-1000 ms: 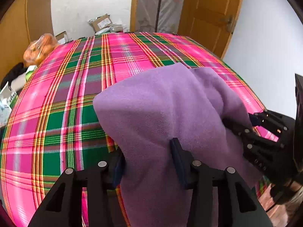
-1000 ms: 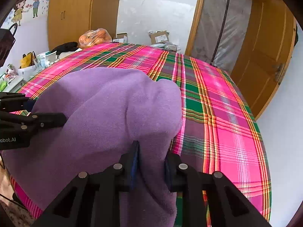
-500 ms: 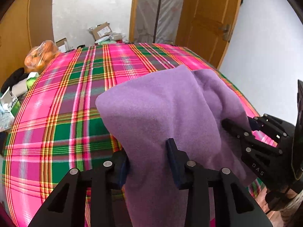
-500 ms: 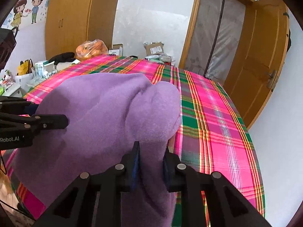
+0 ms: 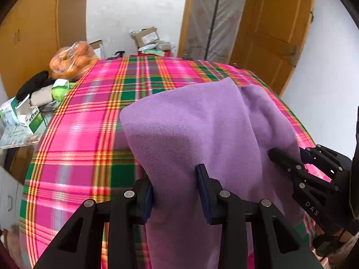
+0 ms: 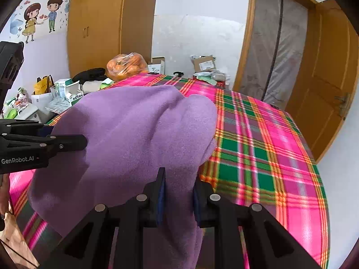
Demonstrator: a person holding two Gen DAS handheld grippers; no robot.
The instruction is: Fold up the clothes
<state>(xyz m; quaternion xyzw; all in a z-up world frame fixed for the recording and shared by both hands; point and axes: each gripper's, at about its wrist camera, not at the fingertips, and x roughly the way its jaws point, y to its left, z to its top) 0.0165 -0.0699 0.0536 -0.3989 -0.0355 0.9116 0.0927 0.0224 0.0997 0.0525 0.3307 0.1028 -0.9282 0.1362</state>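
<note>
- Purple fleece garment (image 5: pixel 202 134): bunched and draped over both claws, its far part resting on the plaid bedcover (image 5: pixel 89 134), its near part hanging below the claws and out of frame. It lies ahead of and between the two claws.
- Left claw (image 5: pixel 176 186): jaws closed on a thick fold of the purple fleece garment; cloth fills the gap between the pads.
- Right claw (image 6: pixel 178 192): jaws likewise clamped on a gather of the same garment, to the right of the left claw; seen in the left wrist view (image 5: pixel 289 159) it sits level with it.
- Change over the last second: both views tilt upward, more wall and door show, and the bedcover sinks lower in frame; the fleece mound rises with the claws. The grips are unaltered.
- Judgement: the garment is being lifted by two held points, probably to carry one edge across for a fold; no finished fold is visible.
- Legible writing: "GenRobot.AI" on the left claw body in the right wrist view; "DAS" on the right claw body in the left wrist view.
- Labels on the cardboard boxes (image 6: pixel 204 63) beyond the claws: too small to read.
- Bag of oranges (image 5: pixel 71 60): ahead and left of the left claw, no writing visible.
</note>
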